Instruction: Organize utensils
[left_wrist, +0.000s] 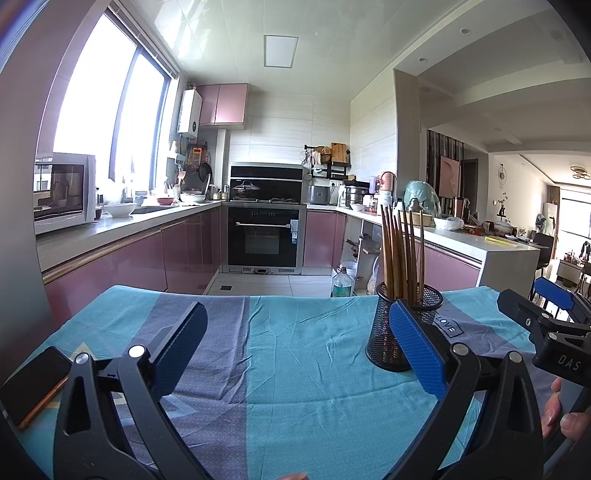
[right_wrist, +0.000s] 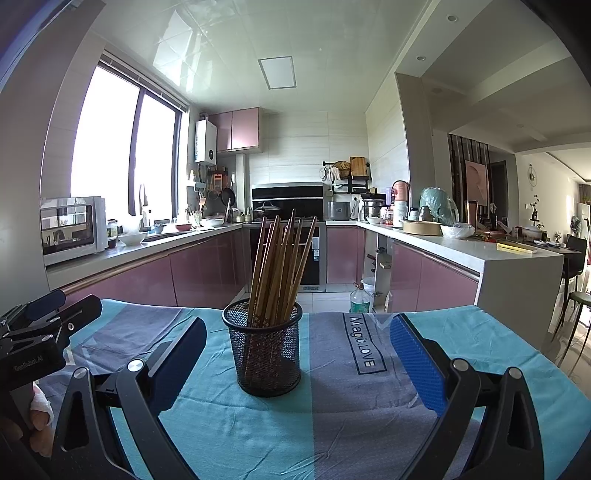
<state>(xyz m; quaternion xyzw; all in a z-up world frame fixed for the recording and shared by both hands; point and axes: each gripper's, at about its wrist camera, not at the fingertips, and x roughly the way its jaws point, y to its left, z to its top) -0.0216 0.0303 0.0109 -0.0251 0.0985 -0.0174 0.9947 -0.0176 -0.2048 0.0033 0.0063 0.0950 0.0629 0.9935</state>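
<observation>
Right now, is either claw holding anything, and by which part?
Nothing is held. The left claw and right claw are both open and empty; the chopsticks stand in the mesh holder on the cloth, untouched.

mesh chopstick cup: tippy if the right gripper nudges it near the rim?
Probably. The mesh cup is tall and narrow, with long chopsticks leaning out above it, so likely top-heavy. It stands on wrinkled cloth, which may drag rather than slide.

wooden chopsticks (right_wrist: 280, 266), black wire-mesh metal holder (right_wrist: 267, 354), creased cloth (right_wrist: 351, 424).
</observation>
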